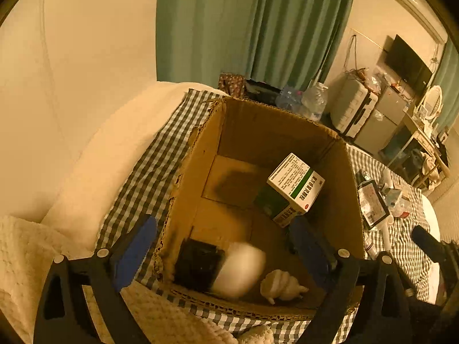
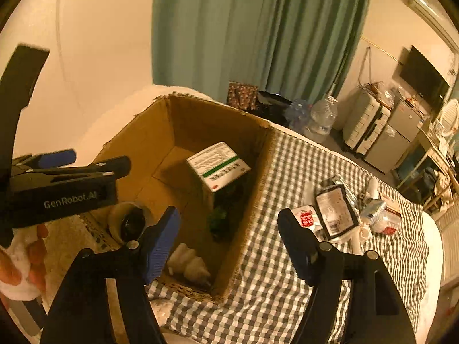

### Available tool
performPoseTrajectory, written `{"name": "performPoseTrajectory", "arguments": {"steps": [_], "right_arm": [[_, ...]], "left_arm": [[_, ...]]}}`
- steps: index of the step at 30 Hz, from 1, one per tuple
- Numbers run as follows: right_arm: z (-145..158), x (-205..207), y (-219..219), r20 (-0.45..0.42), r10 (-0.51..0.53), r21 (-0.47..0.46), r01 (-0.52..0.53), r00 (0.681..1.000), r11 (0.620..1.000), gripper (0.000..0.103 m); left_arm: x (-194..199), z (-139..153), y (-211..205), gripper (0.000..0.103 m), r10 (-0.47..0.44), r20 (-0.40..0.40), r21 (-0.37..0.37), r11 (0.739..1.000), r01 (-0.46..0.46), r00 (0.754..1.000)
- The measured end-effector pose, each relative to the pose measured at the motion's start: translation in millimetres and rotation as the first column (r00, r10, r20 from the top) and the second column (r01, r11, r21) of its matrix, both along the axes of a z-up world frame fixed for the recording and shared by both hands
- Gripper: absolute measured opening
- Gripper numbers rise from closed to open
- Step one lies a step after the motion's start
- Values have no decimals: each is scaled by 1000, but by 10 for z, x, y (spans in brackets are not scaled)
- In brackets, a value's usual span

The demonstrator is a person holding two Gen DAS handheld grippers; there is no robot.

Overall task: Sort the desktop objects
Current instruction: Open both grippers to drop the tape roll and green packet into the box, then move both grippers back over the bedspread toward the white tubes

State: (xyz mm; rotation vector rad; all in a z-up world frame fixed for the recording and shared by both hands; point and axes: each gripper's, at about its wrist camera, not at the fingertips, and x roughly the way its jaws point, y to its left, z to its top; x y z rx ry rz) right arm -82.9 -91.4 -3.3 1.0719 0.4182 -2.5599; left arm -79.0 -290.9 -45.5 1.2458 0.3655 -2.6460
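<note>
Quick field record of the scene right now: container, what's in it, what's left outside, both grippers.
container: open cardboard box on checked cloth
inside: white-green carton tilted against the wall, blurred black-and-white object, pale shell-shaped item
outside: pile of packets on the cloth, right of the box
left gripper: open, empty, over the box
right gripper: open, empty, at the box's right wall

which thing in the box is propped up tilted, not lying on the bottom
The white medicine carton with the green stripe: it leans against the cardboard box's right wall. The black-and-white blurred item and the cream shell-shaped thing sit low near the front.
</note>
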Motion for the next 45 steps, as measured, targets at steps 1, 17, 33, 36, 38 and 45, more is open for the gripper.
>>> {"name": "performPoseTrajectory", "arguments": {"steps": [1, 17, 33, 36, 38, 45], "right_arm": [[14, 9, 48, -3, -10, -8, 10, 1000, 1000, 70], [355, 304, 2213, -104, -339, -152, 322, 935, 935, 70], [-263, 331, 3222, -45, -378, -215, 360, 925, 908, 76], [-494, 218, 3320, -12, -370, -236, 357, 929, 904, 76], [-649, 124, 3373, 20, -369, -237, 363, 929, 901, 76], [-1209, -366, 3635, 123, -366, -218, 385, 922, 897, 58]], "left_arm": [[16, 16, 20, 97, -2, -9, -12, 1000, 2, 1000], [461, 388, 1236, 102, -254, -89, -151, 959, 239, 963], [417, -366, 2741, 103, -289, 48, -95, 951, 293, 956], [303, -598, 2928, 103, -272, 59, -75, 958, 276, 961], [212, -726, 3019, 103, -261, 64, -48, 963, 264, 963], [-286, -1216, 3347, 103, -214, 86, 46, 977, 210, 973]]}}
